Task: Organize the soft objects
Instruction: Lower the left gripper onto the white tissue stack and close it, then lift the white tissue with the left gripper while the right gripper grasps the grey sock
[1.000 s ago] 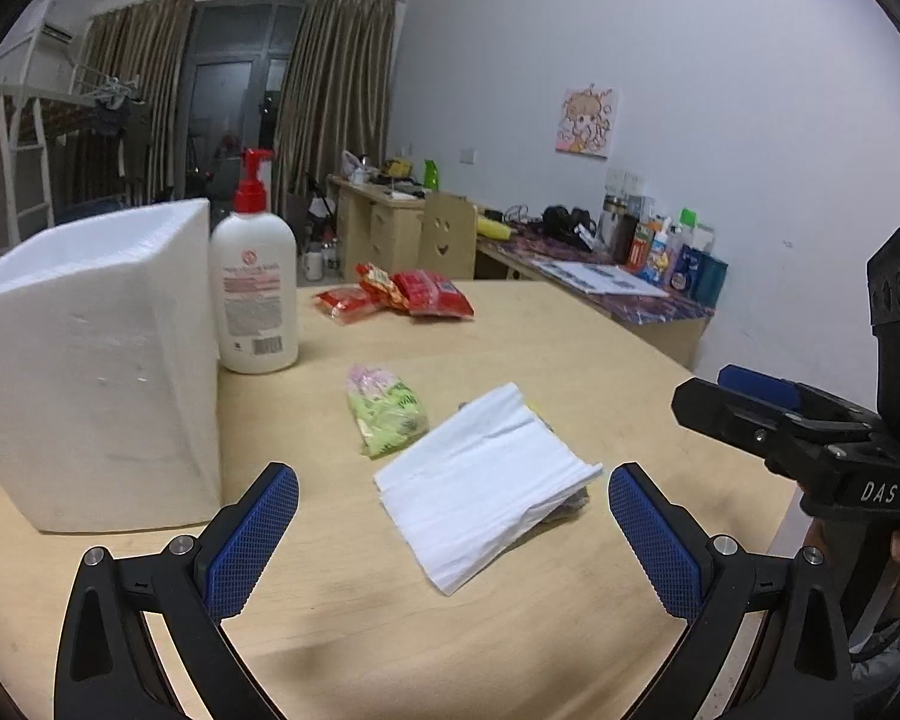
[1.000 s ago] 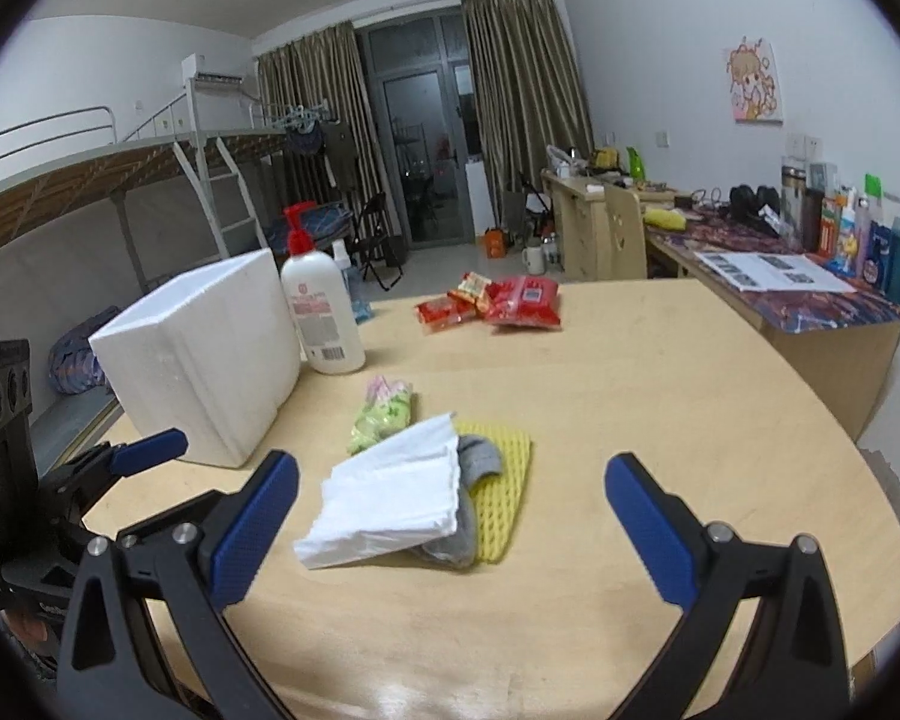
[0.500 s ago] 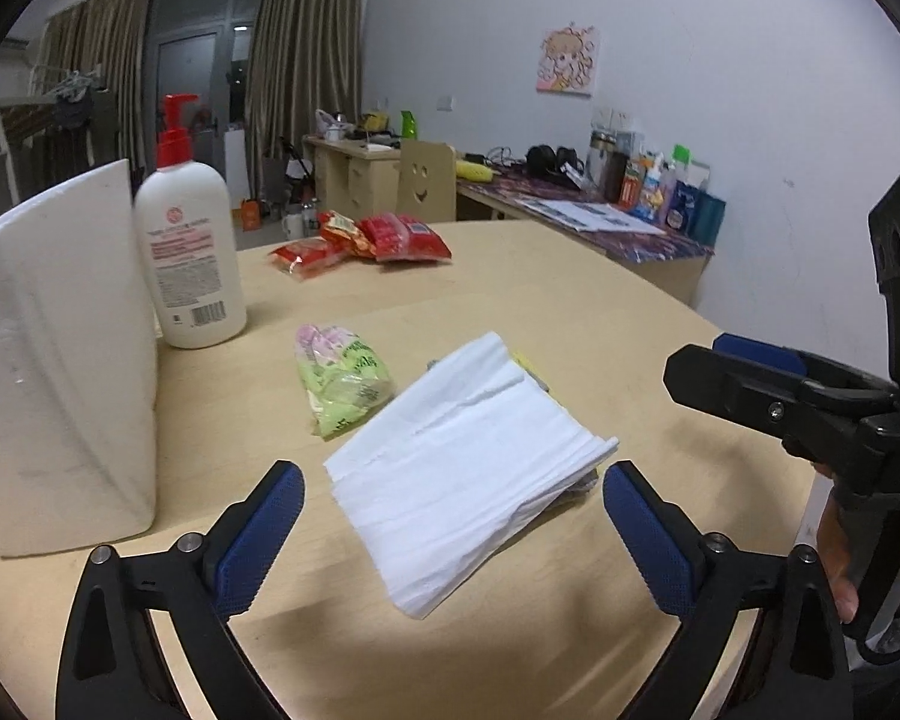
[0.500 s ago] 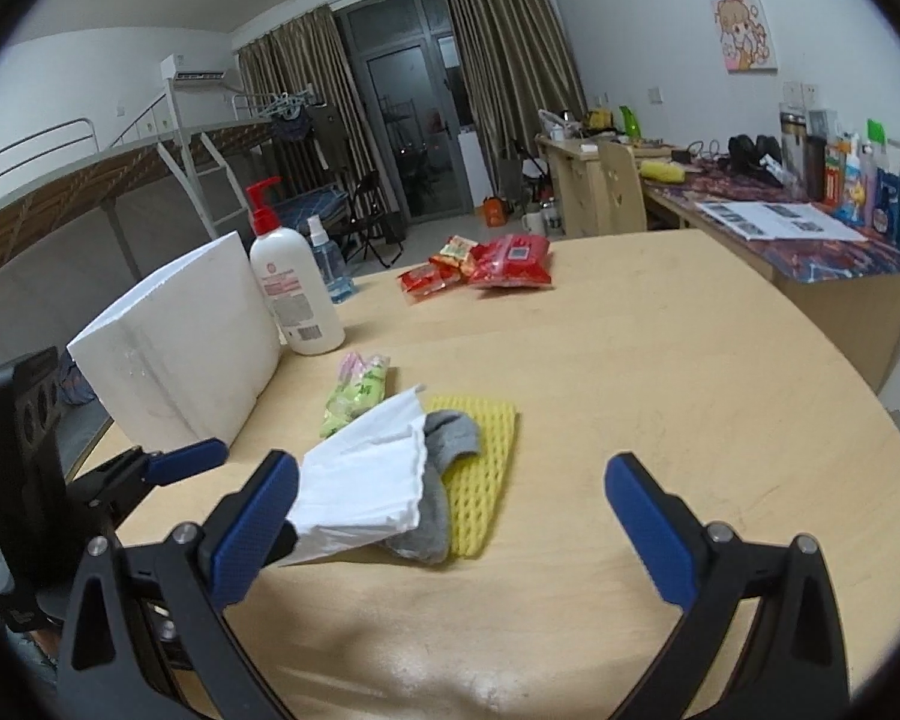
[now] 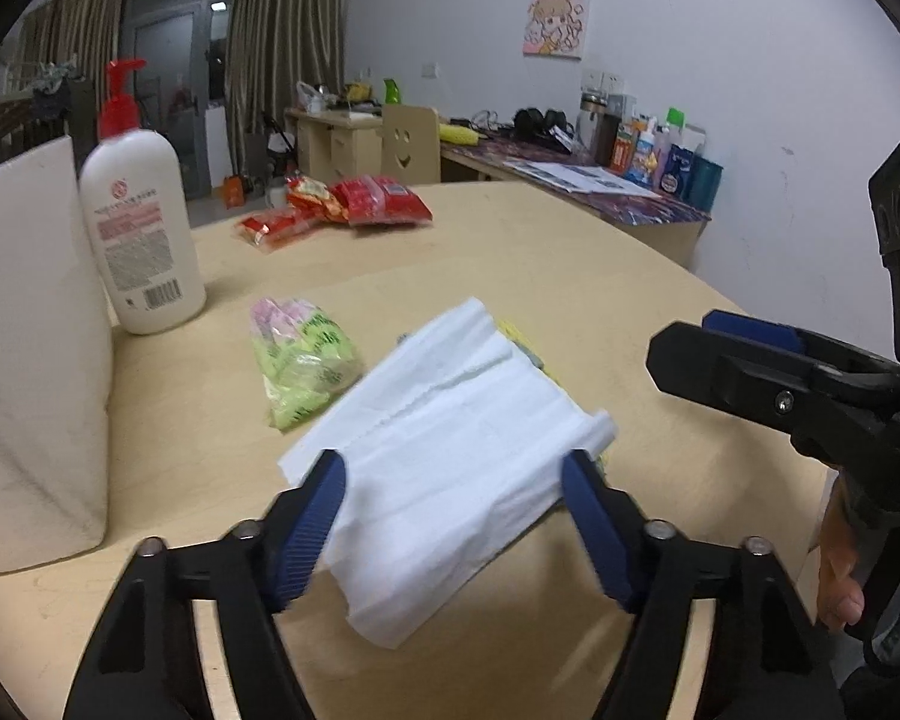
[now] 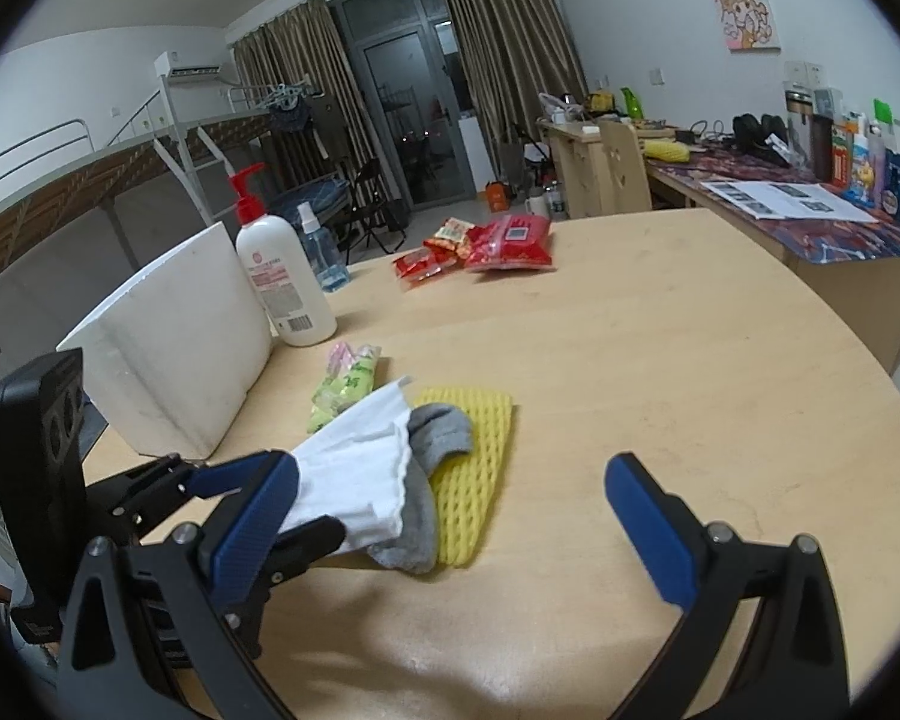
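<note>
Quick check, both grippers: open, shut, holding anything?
Left gripper: open, fingers astride the white tissue, not clamped.
Right gripper: open, holding nothing.

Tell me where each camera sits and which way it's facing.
Left wrist: rides the left tool, low over the table, facing the tissue between its fingers; right tool and a hand show at right.
Right wrist: rides the open right tool, facing the sock and yellow net; left tool shows at left.
Shared: tissue, lotion bottle, foam box.

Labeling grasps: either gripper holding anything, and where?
Left gripper straddles the white tissue's near end; whether it grips yet cannot be told. Right gripper is open, empty.
</note>
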Demonstrator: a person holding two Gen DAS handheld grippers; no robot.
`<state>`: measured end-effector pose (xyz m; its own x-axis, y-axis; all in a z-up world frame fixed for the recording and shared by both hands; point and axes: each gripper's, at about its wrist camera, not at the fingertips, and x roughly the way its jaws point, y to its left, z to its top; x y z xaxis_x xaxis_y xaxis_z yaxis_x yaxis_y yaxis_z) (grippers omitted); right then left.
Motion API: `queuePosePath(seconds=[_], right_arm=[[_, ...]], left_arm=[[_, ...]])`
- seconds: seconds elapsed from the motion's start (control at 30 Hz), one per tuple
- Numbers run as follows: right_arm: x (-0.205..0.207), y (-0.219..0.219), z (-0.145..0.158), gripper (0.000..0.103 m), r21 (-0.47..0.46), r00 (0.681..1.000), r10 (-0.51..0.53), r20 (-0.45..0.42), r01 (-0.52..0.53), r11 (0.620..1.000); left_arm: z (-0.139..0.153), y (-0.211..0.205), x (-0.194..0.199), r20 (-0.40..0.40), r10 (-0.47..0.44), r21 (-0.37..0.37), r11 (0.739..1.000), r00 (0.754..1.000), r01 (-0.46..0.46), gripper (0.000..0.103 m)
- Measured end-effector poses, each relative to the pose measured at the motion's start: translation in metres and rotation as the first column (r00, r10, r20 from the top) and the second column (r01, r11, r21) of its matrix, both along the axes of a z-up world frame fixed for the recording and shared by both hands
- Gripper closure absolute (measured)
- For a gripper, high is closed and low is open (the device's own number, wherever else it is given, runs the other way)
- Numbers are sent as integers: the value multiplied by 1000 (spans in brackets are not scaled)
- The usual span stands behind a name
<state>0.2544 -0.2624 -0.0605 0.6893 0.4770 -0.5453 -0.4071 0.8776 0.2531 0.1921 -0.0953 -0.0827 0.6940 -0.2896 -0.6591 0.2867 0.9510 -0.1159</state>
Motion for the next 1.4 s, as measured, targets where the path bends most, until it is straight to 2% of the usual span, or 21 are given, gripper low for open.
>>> queuePosePath(seconds=[0.13,0.23,0.27,0.43,0.83,0.9,0.93,0.97,1.03,1.13,1.23,1.3,1.33,1.37,1.4], right_arm=[[2,-1,0,0,3,1000,2,-6,-2,1000],[4,-2,-1,0,2,1000,2,-10,-1,1000],[4,-3,-1,0,2,1000,-1,-10,2,1000],[6,-7,-2,0,8,1000,-11,-19,11,1000],[7,-9,-3,0,6,1000,-4,-24,4,1000],[7,-8,-2,0,9,1000,-2,-23,2,1000],[7,-8,-2,0,11,1000,0,-23,0,1000],[7,-8,-2,0,12,1000,1,-24,-1,1000],[7,-7,-2,0,11,1000,5,-24,-4,1000],[7,-8,-2,0,15,1000,6,-23,-6,1000],[7,-8,-1,0,19,1000,9,-21,-8,1000],[7,-8,0,0,21,1000,8,-19,-8,1000],[7,-8,0,0,22,1000,9,-20,-8,1000],[7,-8,0,0,24,1000,8,-21,-8,1000],[7,-8,0,0,25,1000,7,-23,-7,1000]], left_arm=[[-4,4,5,-41,-7,-34,999,999,6,64],[-8,3,9,-79,-15,-50,999,997,11,74],[-9,4,10,-88,-16,-59,998,996,11,82],[-10,2,8,-98,-33,-58,998,995,27,94],[-1,-4,-6,-23,-66,18,998,998,66,92],[0,-4,-6,-12,-61,29,998,998,62,83],[-1,-4,-5,-16,-59,34,998,998,60,68],[-2,-4,-5,-20,-56,36,998,998,57,49],[-1,-3,-5,-18,-47,32,998,999,48,33],[2,-2,-5,-1,-44,20,999,999,44,33],[-5,-3,3,-46,-39,30,999,998,41,34],[-8,-2,6,-71,-35,26,999,997,37,43],[-9,0,8,-79,-29,23,999,996,31,52],[-11,1,9,-92,-26,19,999,995,28,66],[-14,3,11,-112,-24,14,1000,993,26,74]])
